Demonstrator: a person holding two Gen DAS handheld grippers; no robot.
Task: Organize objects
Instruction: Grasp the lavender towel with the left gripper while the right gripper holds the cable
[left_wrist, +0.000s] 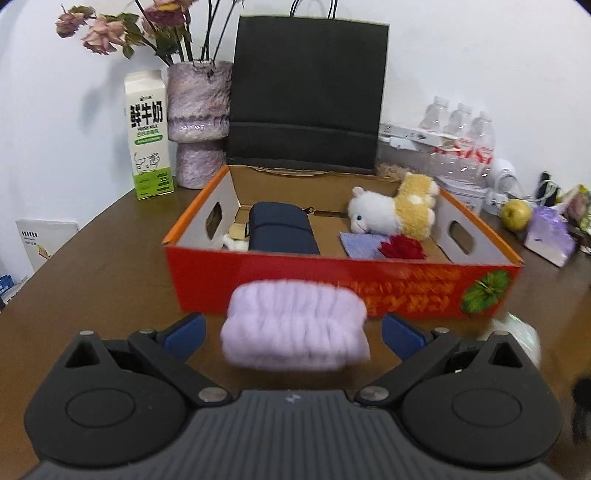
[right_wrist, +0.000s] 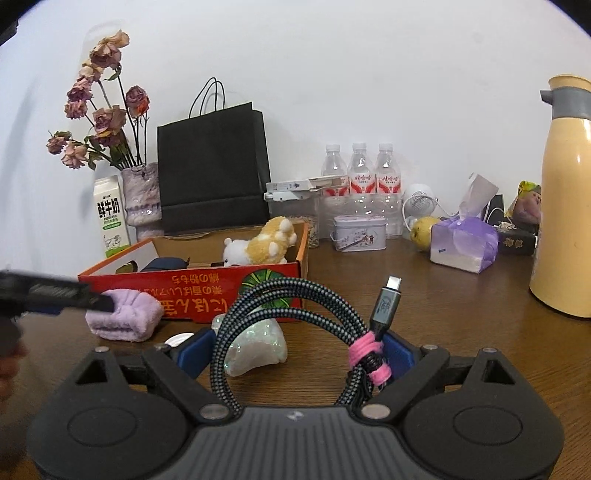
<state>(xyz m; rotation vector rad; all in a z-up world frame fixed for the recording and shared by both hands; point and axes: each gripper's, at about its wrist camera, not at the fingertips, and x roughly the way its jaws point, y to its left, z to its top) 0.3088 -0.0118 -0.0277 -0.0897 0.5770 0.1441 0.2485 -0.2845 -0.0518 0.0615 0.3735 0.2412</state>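
A red cardboard box (left_wrist: 332, 284) stands on the brown table and holds a plush alpaca (left_wrist: 391, 212), a dark blue case (left_wrist: 282, 229), a purple cloth and a red bow. A rolled lilac towel (left_wrist: 295, 325) lies in front of the box, between the wide-apart fingers of my open left gripper (left_wrist: 293, 332). In the right wrist view the left gripper's finger (right_wrist: 70, 295) touches the towel (right_wrist: 123, 314). My right gripper (right_wrist: 295, 354) has its fingers apart around a coiled braided USB cable (right_wrist: 288, 314) bound with a pink tie. A glittery white pouch (right_wrist: 255, 343) lies behind the cable.
Behind the box stand a black paper bag (left_wrist: 306, 92), a milk carton (left_wrist: 147, 136) and a vase of dried roses (left_wrist: 197, 122). To the right are water bottles (right_wrist: 360, 173), a tin (right_wrist: 360, 232), a tissue pack (right_wrist: 463, 245), an apple (left_wrist: 515, 214) and a yellow thermos (right_wrist: 565, 199).
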